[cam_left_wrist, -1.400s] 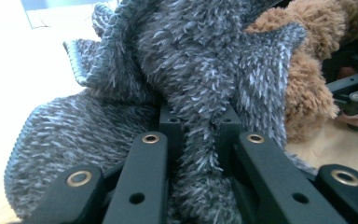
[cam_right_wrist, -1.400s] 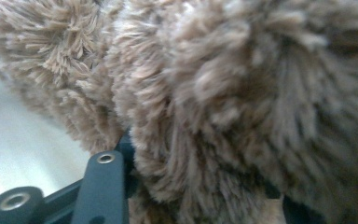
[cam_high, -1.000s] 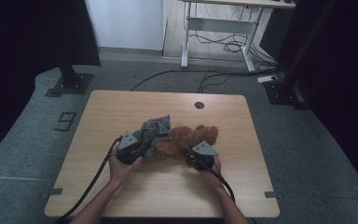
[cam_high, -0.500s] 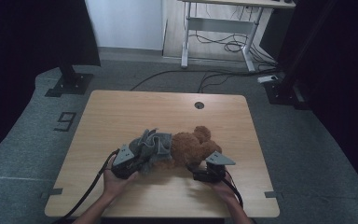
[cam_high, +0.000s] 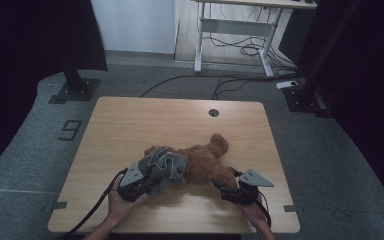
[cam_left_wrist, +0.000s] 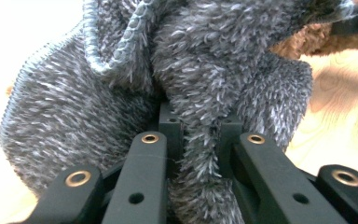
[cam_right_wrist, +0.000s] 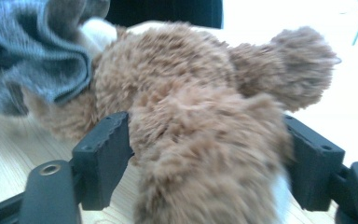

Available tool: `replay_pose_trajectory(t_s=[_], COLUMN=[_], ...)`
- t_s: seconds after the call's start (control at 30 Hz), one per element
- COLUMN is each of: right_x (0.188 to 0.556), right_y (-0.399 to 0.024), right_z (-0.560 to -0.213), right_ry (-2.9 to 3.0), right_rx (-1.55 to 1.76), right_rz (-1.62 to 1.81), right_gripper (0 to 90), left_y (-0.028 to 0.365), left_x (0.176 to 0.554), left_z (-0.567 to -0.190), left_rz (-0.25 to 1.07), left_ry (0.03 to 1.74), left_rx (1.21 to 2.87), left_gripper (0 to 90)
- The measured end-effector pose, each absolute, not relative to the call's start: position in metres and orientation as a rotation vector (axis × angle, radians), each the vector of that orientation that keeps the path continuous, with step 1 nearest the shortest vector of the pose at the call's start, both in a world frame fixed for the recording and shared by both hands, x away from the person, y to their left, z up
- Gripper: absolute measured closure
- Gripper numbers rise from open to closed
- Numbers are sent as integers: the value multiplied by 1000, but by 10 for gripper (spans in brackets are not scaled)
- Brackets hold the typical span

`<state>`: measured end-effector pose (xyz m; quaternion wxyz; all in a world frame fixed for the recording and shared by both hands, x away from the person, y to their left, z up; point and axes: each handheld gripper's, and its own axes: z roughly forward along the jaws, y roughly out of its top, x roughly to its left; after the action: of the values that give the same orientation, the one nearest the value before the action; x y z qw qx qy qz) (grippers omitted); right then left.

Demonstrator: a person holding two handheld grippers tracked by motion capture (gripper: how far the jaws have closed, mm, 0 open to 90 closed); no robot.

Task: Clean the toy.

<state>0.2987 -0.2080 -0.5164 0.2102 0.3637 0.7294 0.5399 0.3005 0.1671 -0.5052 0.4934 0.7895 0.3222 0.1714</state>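
A brown teddy bear (cam_high: 205, 160) lies on the wooden table (cam_high: 130, 125), head toward the far right. A grey knitted garment (cam_high: 165, 165) is bunched over its left end. My left gripper (cam_high: 151, 181) is shut on a fold of that garment (cam_left_wrist: 214, 56), which runs down between the jaws (cam_left_wrist: 198, 126). My right gripper (cam_high: 221, 185) sits at the bear's near right side. Its jaws stand wide around a furry leg (cam_right_wrist: 205, 154) and have just been closing slightly, with fur brushing both pads. The garment (cam_right_wrist: 37, 56) hangs at the upper left of that view.
The tabletop has a round cable hole (cam_high: 213, 112) near its far edge. Black stand bases (cam_high: 75, 90) and cables lie on the grey floor beyond. A desk frame (cam_high: 230, 30) stands at the back.
Both hands have drawn back toward the near edge. The garment came along with the left gripper. The right gripper let go, shifted right and now stands with wide jaws around the bear's leg.
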Motion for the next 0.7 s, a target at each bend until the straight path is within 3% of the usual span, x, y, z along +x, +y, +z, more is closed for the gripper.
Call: replay_pose_trajectory(t_s=[0.13, 0.3, 0.53, 0.7], right_x=[312, 312, 305, 305], right_y=[-199, -189, -175, -177], right_z=[-525, -532, -537, -538], right_ry=[2063, 2049, 2068, 2066], right_rx=[1032, 1020, 972, 987], right_rz=[1450, 1403, 1319, 1331], right_gripper=[316, 498, 537, 534], left_y=[169, 172, 135, 94], left_x=[302, 303, 308, 324], left_z=[-503, -491, -449, -445], left_rz=[409, 376, 377, 347], left_ry=[789, 786, 689, 666], left_rx=[1916, 1880, 1861, 1903], left_gripper=[785, 786, 785, 785])
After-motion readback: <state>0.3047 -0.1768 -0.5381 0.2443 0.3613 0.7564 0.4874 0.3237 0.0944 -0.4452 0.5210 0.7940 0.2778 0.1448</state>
